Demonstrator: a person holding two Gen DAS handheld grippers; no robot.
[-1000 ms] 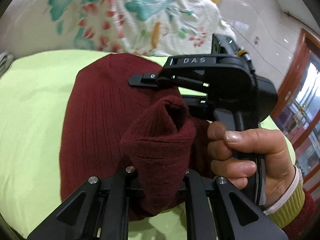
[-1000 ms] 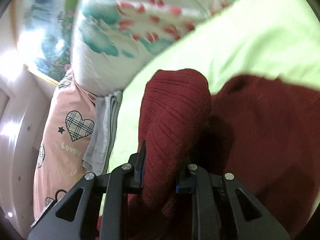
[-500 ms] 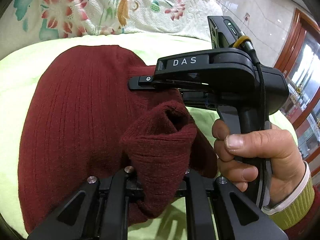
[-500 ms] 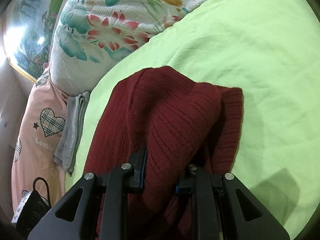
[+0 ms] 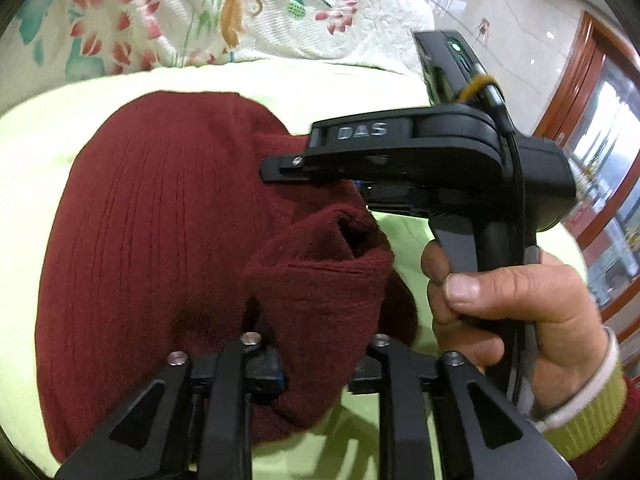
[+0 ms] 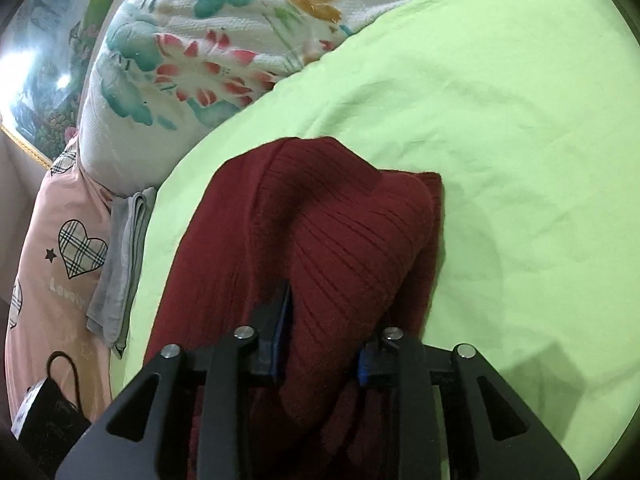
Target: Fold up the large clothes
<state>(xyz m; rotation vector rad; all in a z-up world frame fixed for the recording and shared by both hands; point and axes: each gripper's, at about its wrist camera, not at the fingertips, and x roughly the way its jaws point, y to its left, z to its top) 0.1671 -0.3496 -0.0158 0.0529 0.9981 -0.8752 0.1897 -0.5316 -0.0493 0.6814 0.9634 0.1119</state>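
Observation:
A dark red ribbed knit sweater [image 5: 160, 240] lies on a lime-green sheet [image 5: 40, 132]. My left gripper [image 5: 316, 360] is shut on a bunched fold of the sweater, which stands up between its fingers. My right gripper [image 6: 320, 344] is shut on another fold of the same sweater [image 6: 344, 248], held just above the sheet [image 6: 500, 120]. The right gripper's black body [image 5: 420, 168], in a bare hand, shows in the left wrist view, close beside my left gripper, over the sweater.
A white floral quilt [image 5: 240, 12] is piled along the far edge of the bed, also in the right wrist view [image 6: 208, 60]. A pink heart-print pillow [image 6: 60, 248], a folded grey cloth [image 6: 120, 268] and a black object [image 6: 44, 412] lie at left. A wooden door frame [image 5: 600, 92] stands at right.
Both grippers, still shut on the sweater, have carried its folds across and lowered them toward the sheet. More of the sweater now lies flat, and more green sheet shows in the right wrist view.

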